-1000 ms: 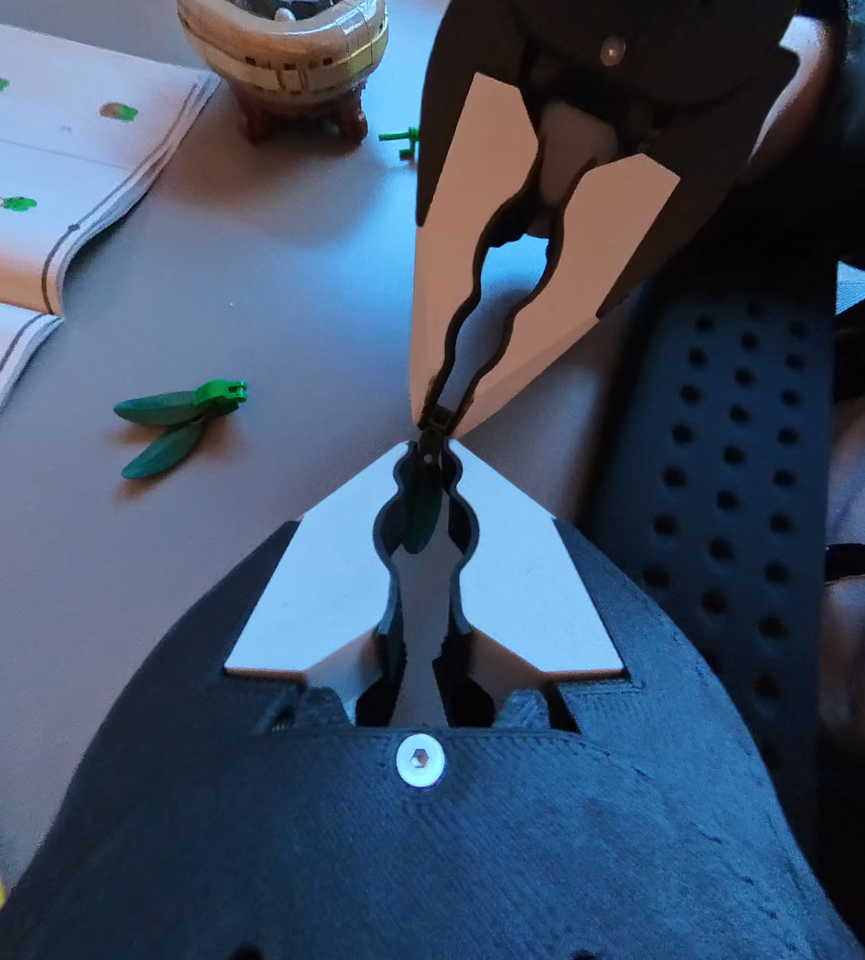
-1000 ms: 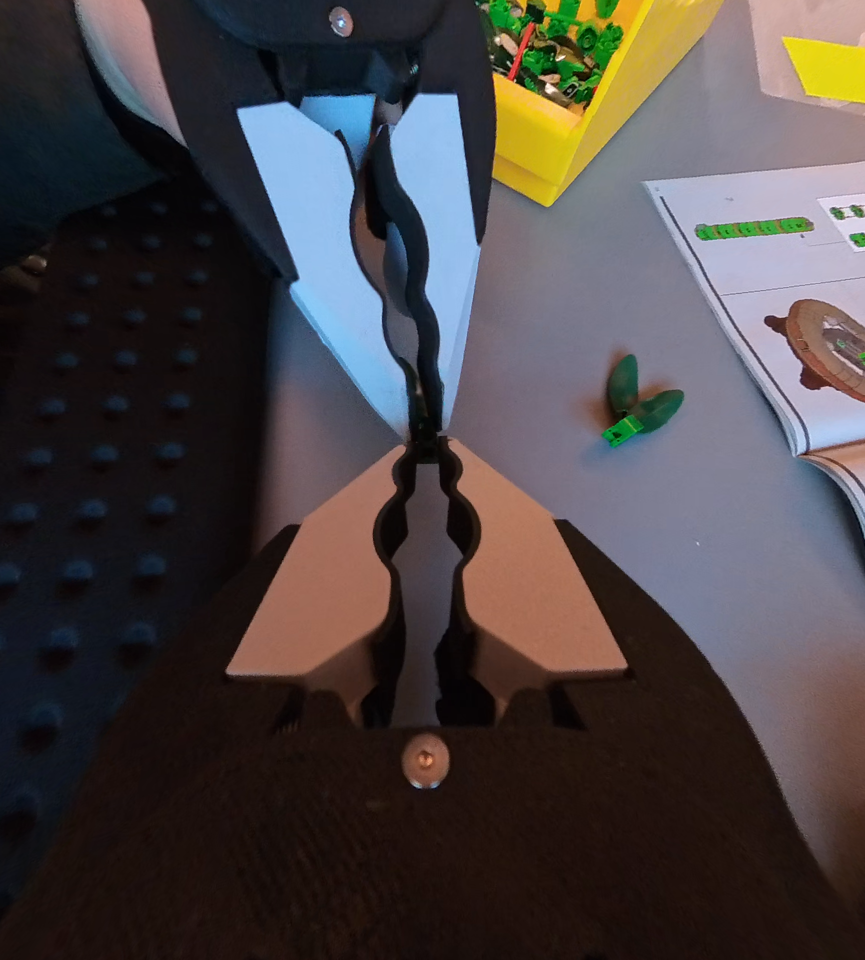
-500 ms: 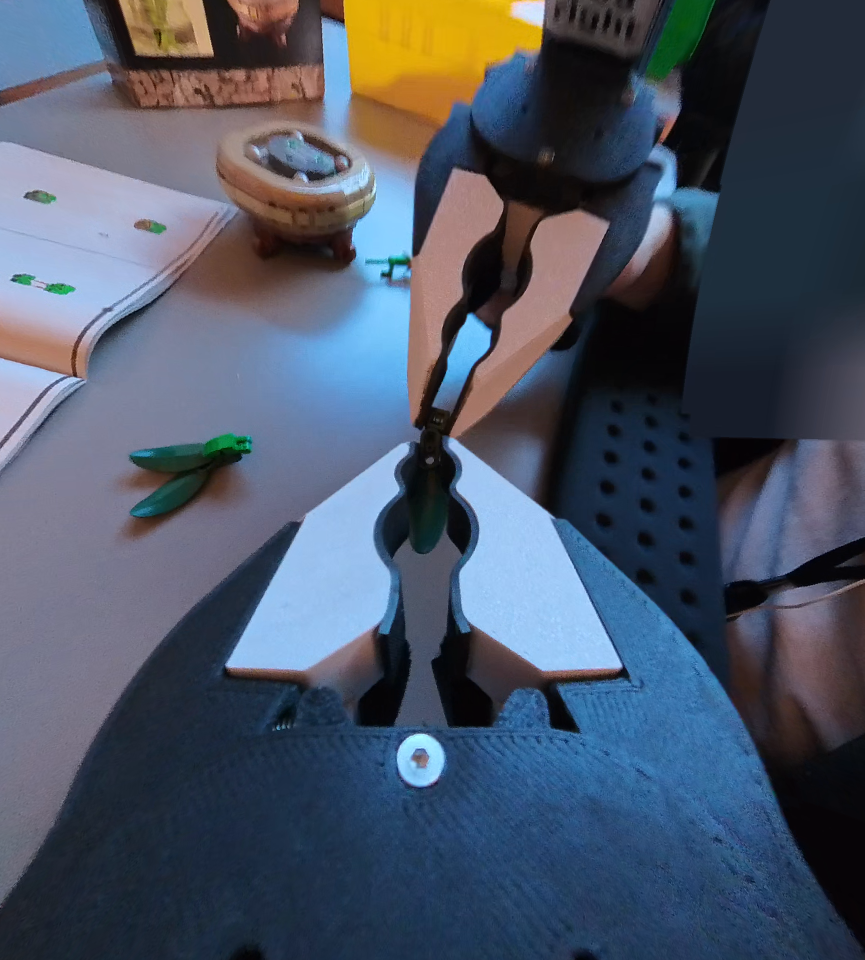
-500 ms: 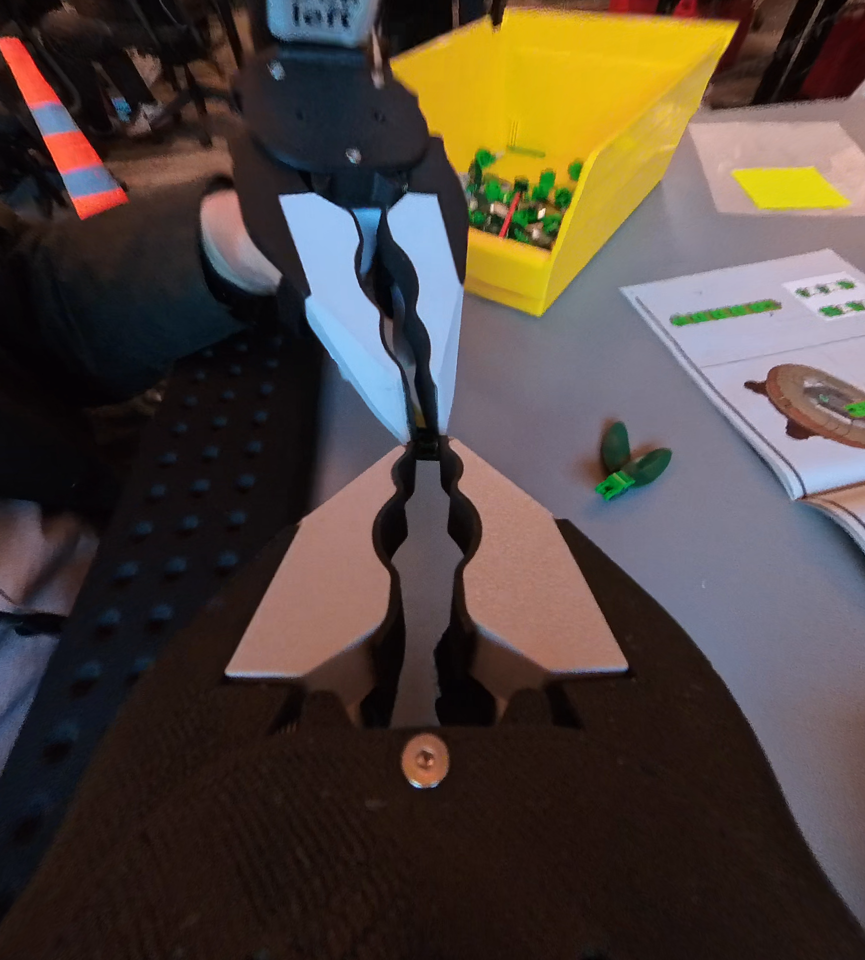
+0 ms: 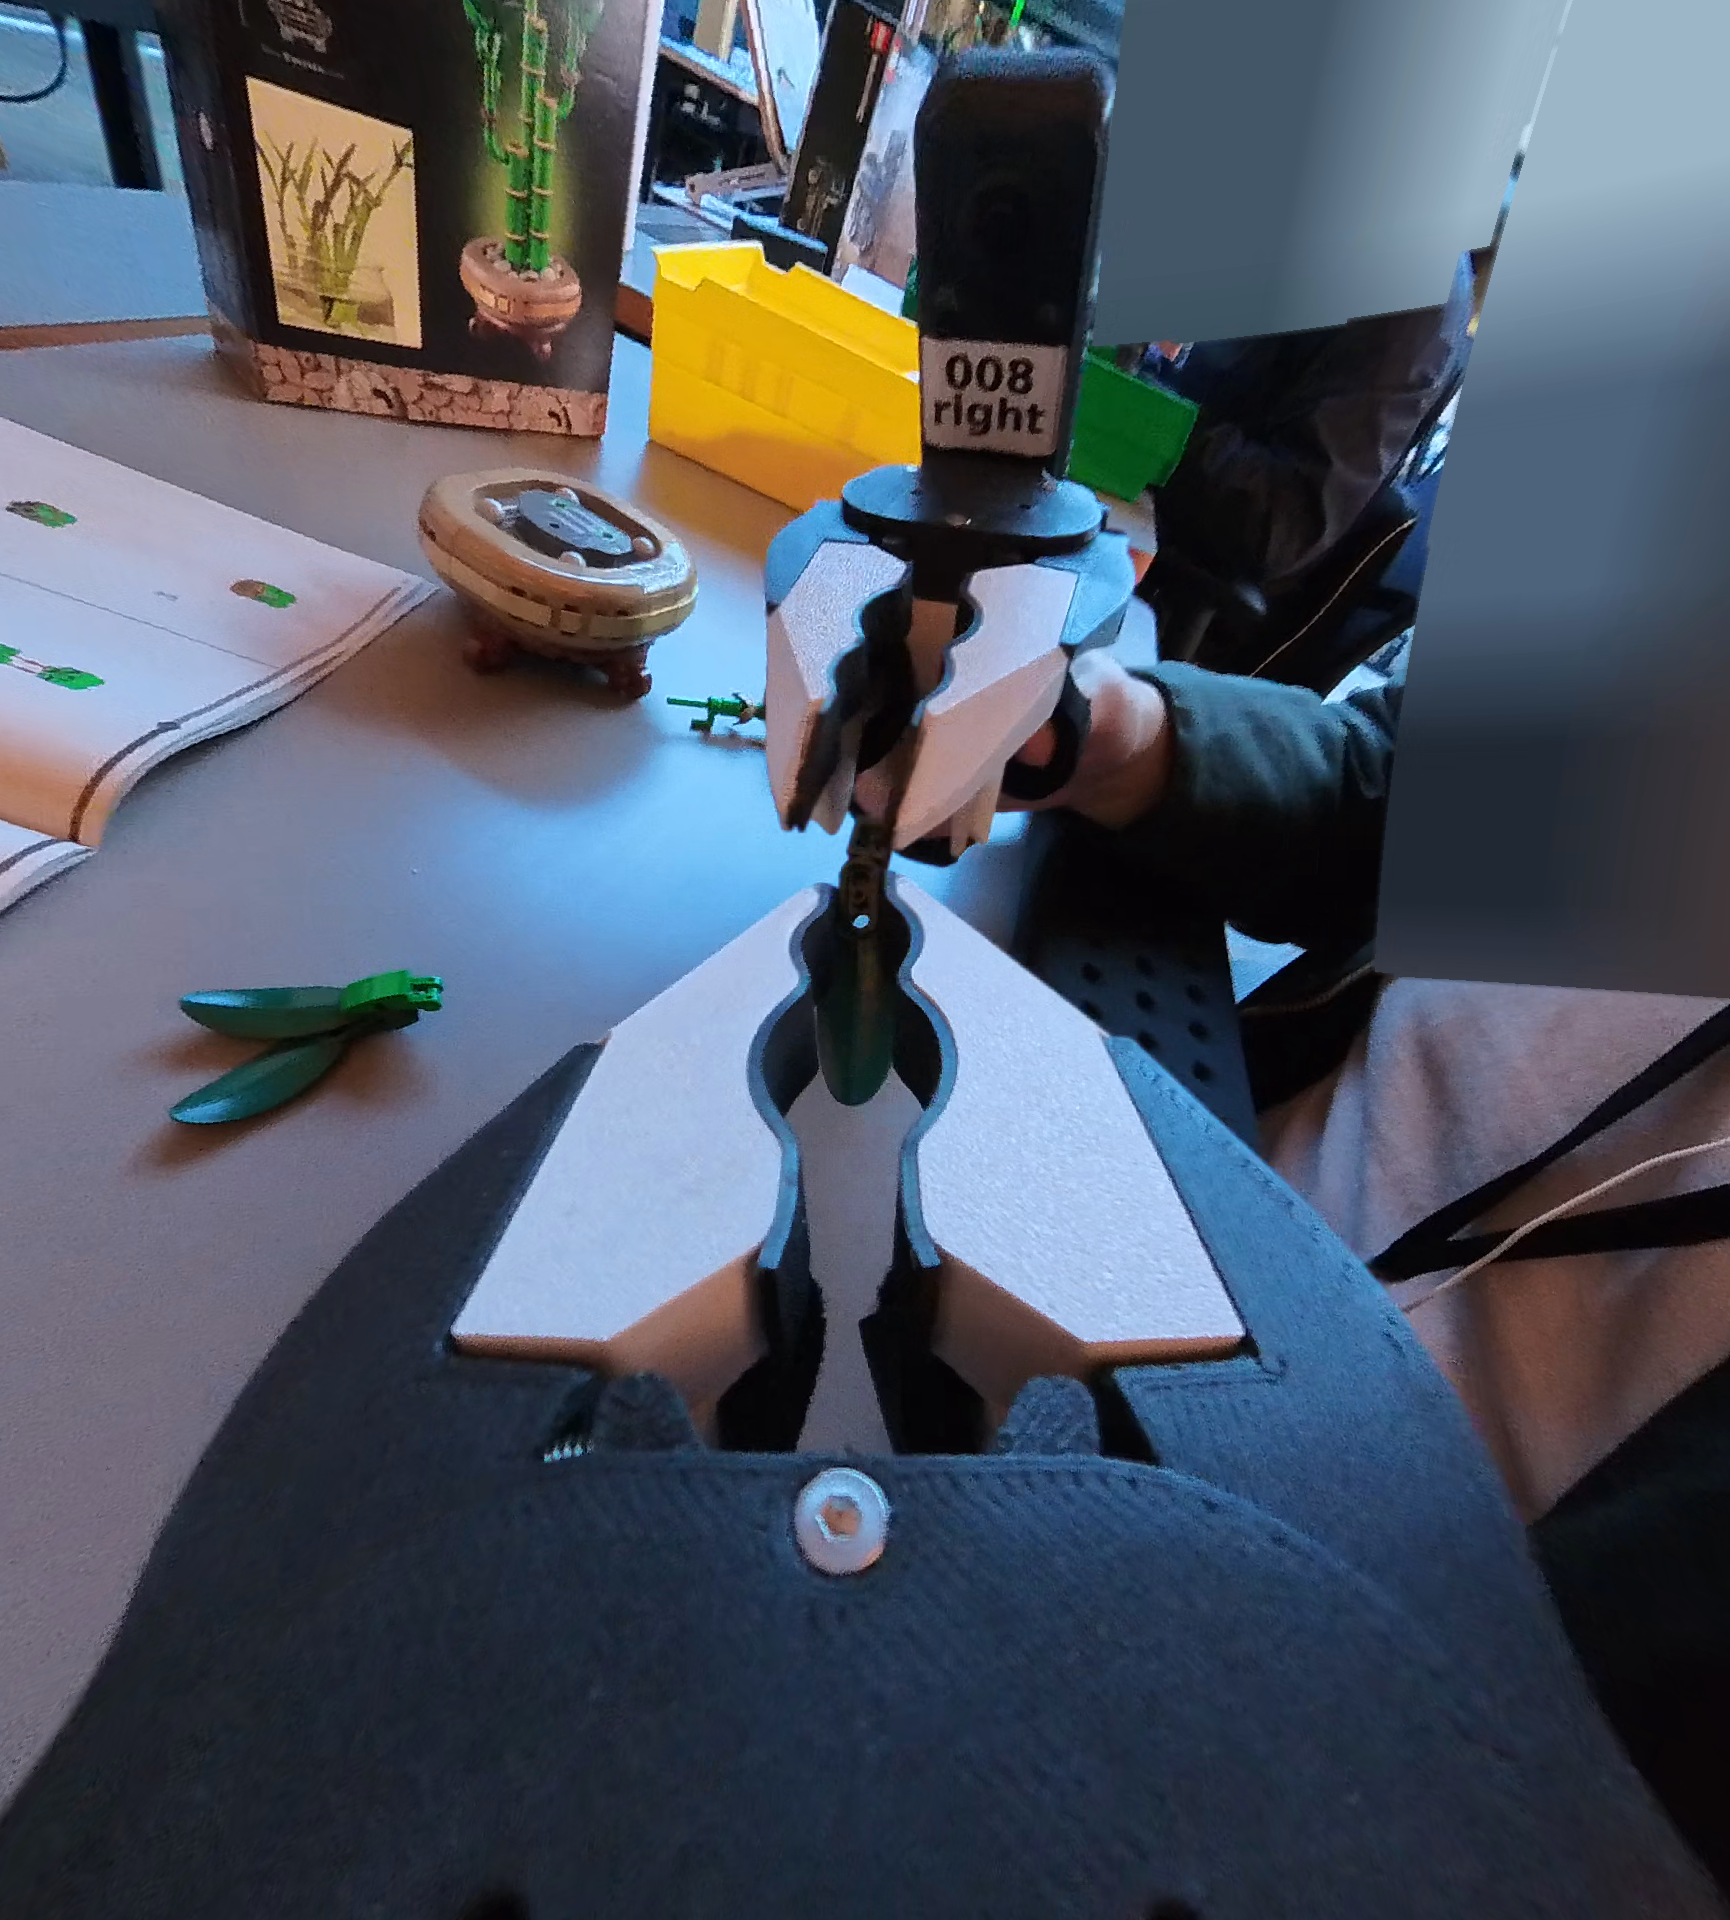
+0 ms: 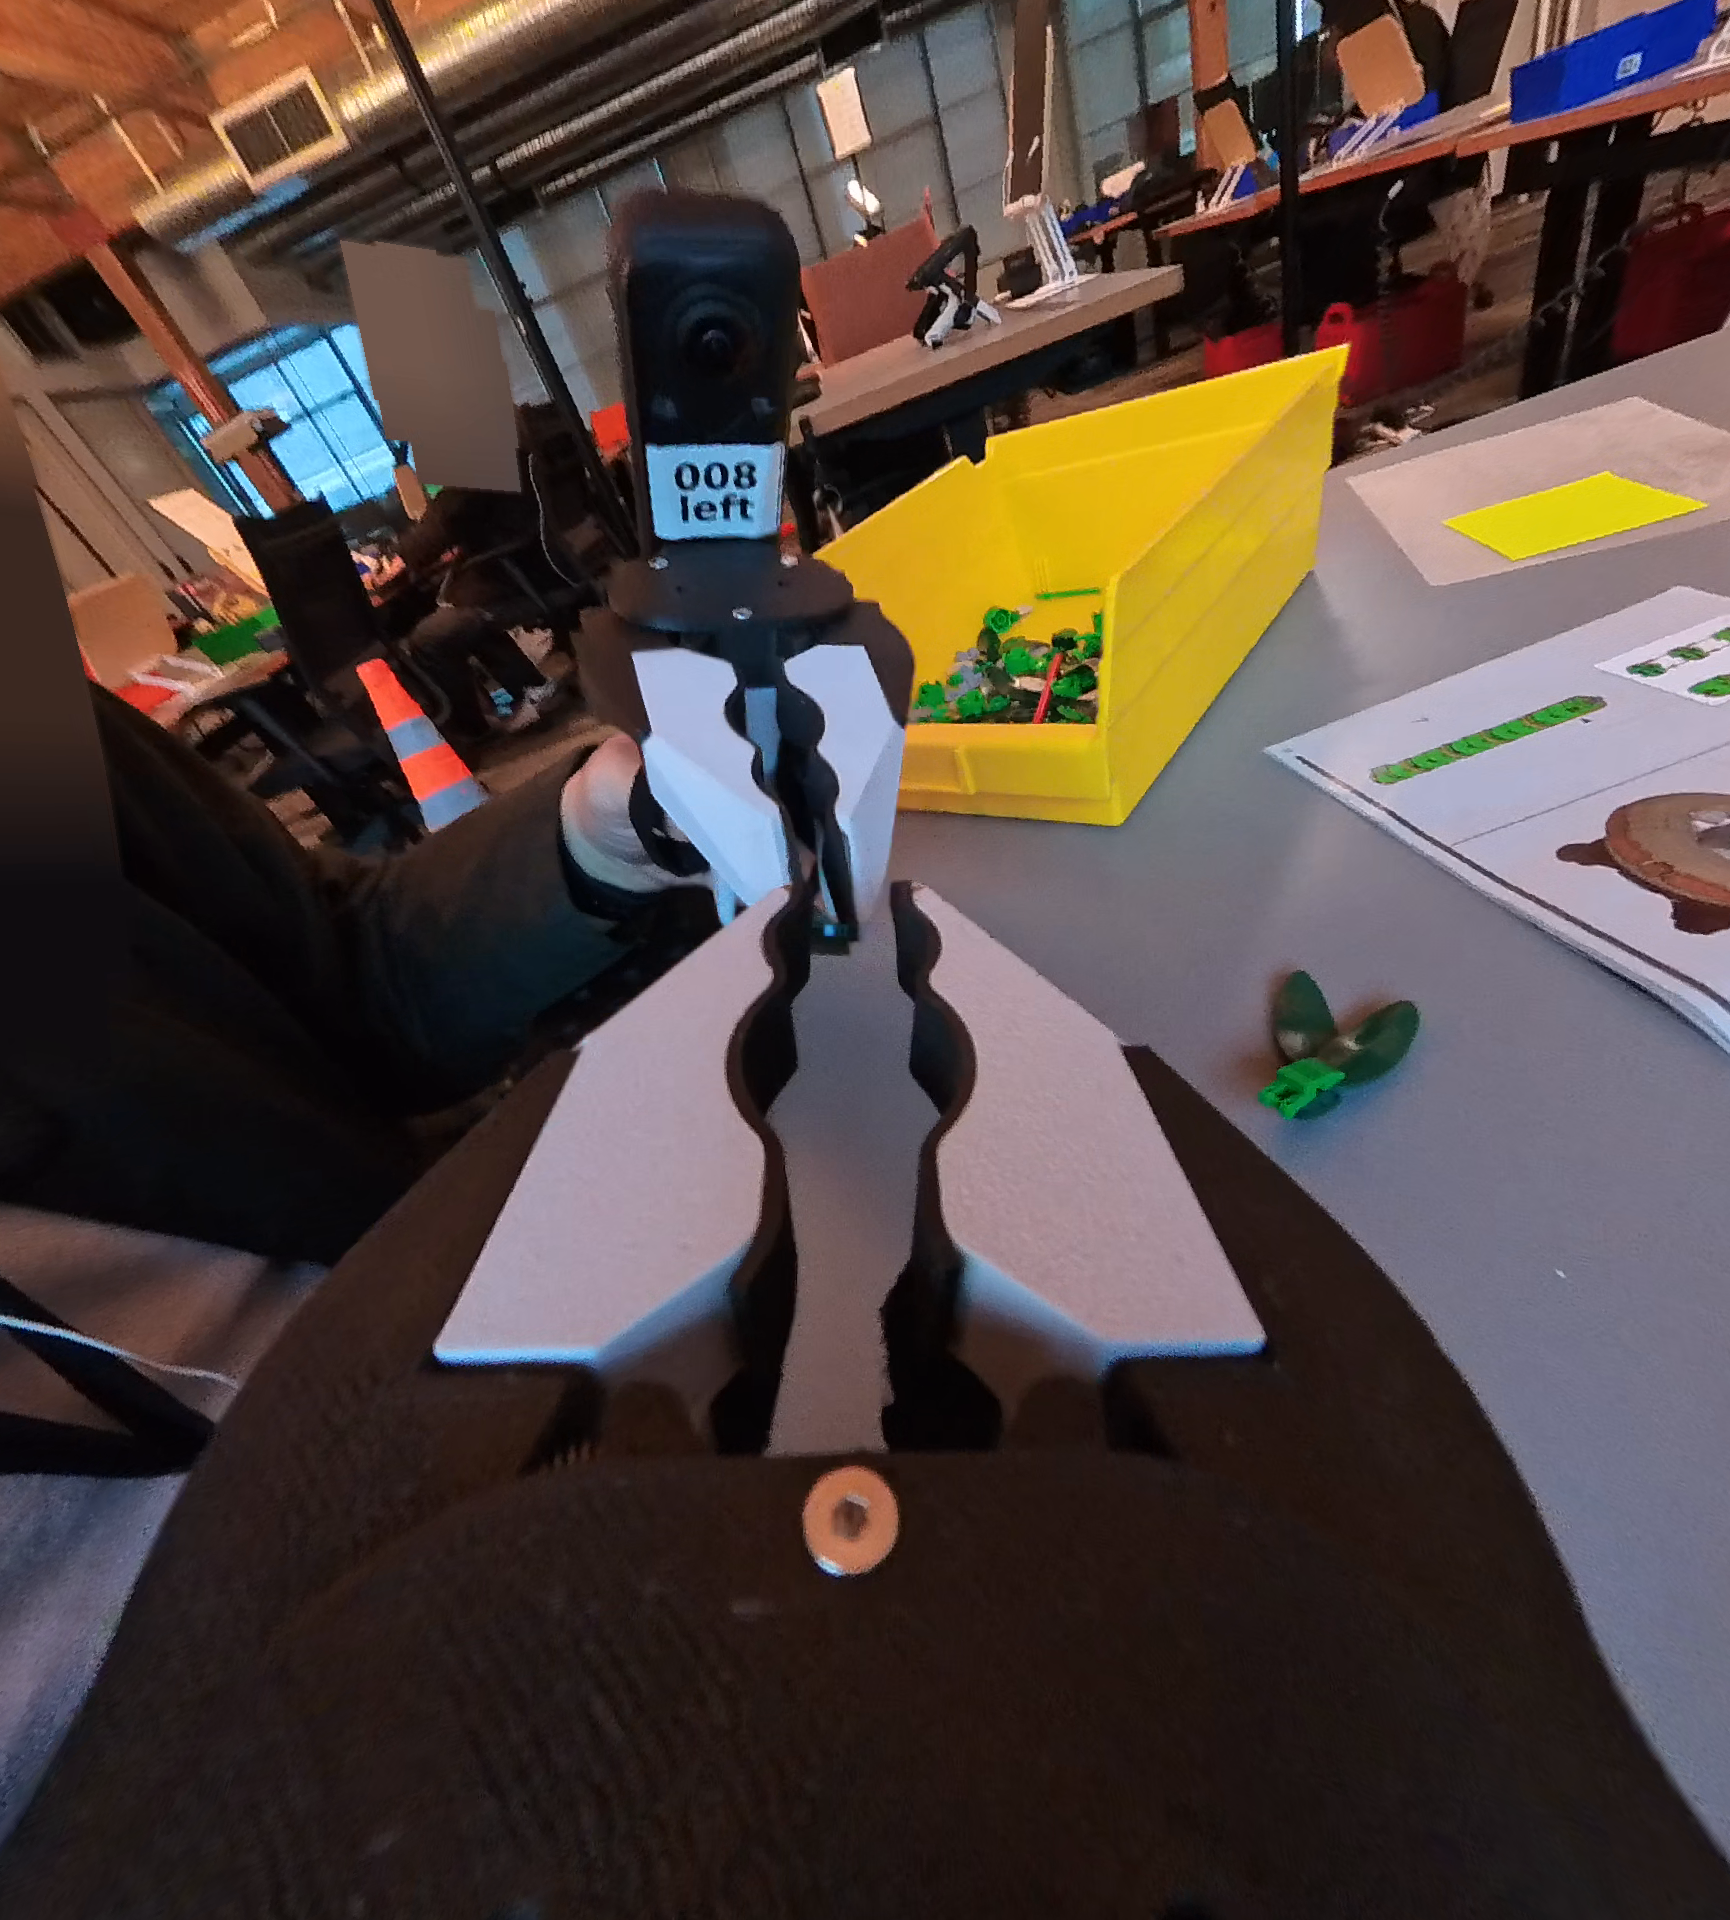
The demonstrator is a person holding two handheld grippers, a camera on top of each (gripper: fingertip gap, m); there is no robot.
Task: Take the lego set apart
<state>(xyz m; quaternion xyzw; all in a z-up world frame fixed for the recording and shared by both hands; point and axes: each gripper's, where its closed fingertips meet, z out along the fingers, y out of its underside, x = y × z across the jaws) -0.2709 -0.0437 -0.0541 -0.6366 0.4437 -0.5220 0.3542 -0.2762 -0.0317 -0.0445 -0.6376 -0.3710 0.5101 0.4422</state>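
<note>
Far left on the grey table (image 5: 528,831) lies the open instruction booklet (image 5: 113,644). Near it, a loose leaf pair (image 5: 289,1039) w/ a bright green clip sits already off the model. Farther back stands the tan pot base (image 5: 560,582), bare of stems.

Centre, above the near table edge: the left gripper (image 5: 856,909) is clenched on a dark green leaf (image 5: 850,1039), blade pointing back between its fingers and a small dark clip end (image 5: 866,862) poking out past the tips. The right gripper (image 6: 845,896) faces it tip to tip. Its jaws stand parted w/ a clear gap, grasping nothing. The clip end sits just at that gap.

Right side: the yellow bin (image 6: 1204,582) holds a heap of green parts.

Step in hand, prob: splitting this leaf from its clip. Most of the set looks dismantled.

Next move needs the right jaws to close squarely on the clip only, then pull straight along the leaf axis. A tiny part like this could ping off or slip, so keep the left grip firm
</note>
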